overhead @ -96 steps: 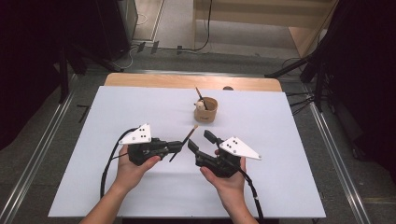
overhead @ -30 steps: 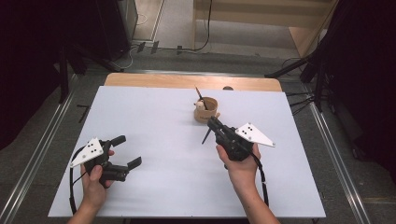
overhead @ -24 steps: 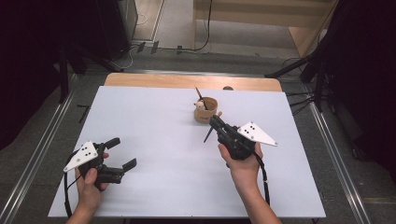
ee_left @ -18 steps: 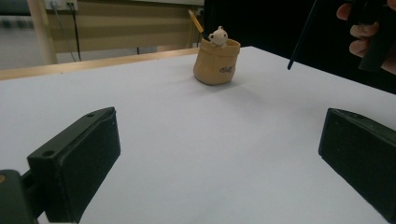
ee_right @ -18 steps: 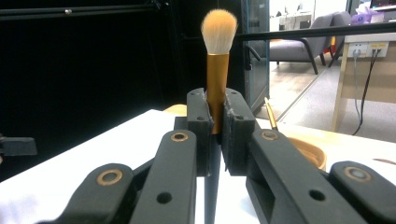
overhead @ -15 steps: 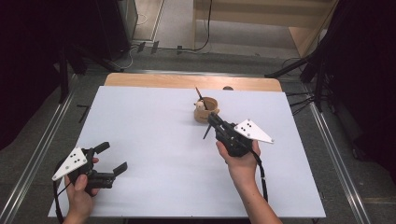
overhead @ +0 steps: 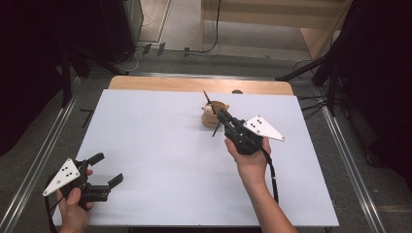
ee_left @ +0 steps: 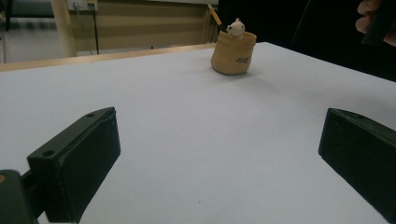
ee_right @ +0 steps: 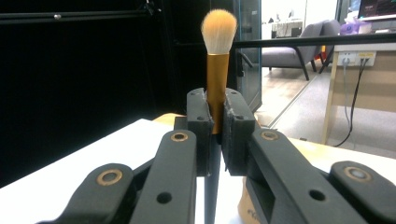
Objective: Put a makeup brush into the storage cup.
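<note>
Right gripper [overhead: 224, 118] pinching makeup brush [ee_right: 217, 56], pouch [overhead: 212, 114] just at its 10 o'clock; left gripper [overhead: 108, 169] spread, far off.

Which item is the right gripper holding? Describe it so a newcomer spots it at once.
Start at the white table, then find the small tan pouch near its far edge. Just in front of it, the right gripper clamps a makeup brush: gold collar, pale fluffy tip, dark handle, unlike the brush already standing in the pouch.
</note>
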Motion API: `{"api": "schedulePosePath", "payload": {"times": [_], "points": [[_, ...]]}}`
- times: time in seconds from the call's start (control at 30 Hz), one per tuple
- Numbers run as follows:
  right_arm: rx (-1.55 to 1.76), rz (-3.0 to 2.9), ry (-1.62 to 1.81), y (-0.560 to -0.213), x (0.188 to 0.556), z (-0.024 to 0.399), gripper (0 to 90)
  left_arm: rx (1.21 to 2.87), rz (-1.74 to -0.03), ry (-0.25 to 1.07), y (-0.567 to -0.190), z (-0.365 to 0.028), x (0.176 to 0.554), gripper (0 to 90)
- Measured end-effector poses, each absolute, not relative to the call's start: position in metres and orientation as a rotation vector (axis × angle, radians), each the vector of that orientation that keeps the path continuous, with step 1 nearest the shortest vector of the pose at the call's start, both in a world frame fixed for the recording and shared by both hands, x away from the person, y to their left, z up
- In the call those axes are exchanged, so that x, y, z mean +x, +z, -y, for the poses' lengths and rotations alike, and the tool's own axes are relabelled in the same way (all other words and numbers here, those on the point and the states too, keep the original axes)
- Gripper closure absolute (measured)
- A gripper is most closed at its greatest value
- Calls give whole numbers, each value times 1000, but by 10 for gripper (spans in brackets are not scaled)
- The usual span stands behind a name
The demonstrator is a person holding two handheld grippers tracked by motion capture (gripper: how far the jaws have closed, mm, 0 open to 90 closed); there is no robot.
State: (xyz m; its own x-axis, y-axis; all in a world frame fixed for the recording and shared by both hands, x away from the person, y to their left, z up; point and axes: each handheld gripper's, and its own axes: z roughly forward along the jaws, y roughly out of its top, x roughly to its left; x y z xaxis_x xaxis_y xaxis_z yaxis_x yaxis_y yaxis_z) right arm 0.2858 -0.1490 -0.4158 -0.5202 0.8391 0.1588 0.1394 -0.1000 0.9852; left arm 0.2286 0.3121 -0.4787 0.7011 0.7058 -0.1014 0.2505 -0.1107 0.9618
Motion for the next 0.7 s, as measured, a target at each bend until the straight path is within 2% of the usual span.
{"api": "schedulePosePath", "payload": {"times": [0.7], "points": [[1070, -1588, 1611, -407, 319, 156, 848, 1677, -785, 454, -479, -314, 229, 0]]}}
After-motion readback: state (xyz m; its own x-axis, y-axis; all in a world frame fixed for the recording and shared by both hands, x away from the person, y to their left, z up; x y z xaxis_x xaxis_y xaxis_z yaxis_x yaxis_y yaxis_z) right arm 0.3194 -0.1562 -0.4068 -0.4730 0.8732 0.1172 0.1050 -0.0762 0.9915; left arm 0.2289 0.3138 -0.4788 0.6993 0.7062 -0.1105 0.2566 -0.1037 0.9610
